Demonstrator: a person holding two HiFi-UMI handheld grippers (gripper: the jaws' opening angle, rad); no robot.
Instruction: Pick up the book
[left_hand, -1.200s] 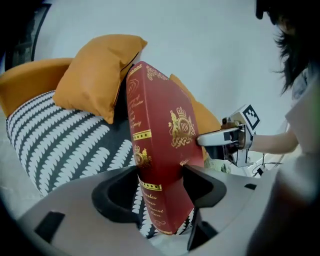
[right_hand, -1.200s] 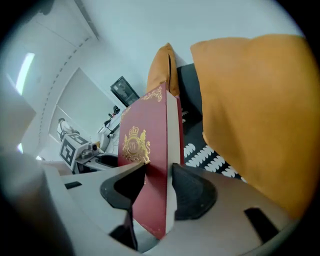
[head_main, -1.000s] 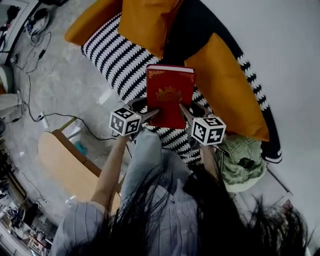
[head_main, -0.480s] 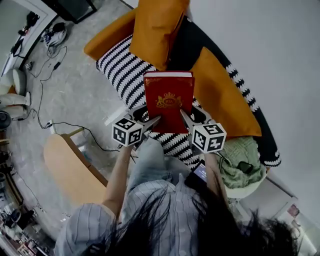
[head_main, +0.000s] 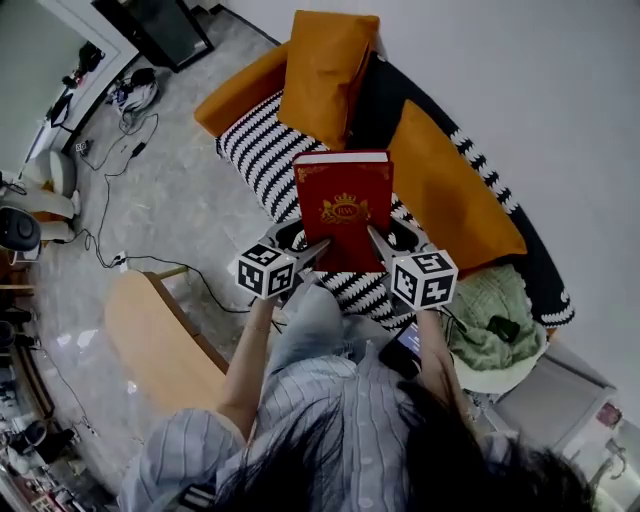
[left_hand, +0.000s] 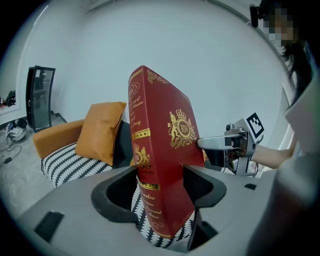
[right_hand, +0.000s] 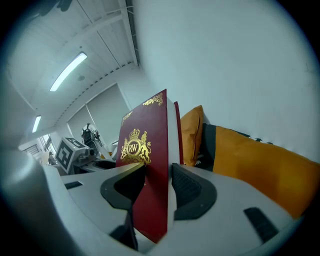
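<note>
Book (head_main: 343, 205) is upright between the two units and clear of the sofa (head_main: 262, 152) beyond them. Left hand-held gripper (head_main: 320, 243) pinches its lower spine corner; right hand-held gripper (head_main: 374, 236) pinches the lower fore-edge. Risk: both holds sit low, so uneven pull could twist the book loose.

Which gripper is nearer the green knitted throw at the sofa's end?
Right. The right gripper clamps the book's right edge, on the side of the green knitted throw; the left gripper clamps its left edge, across the book from the throw.
</note>
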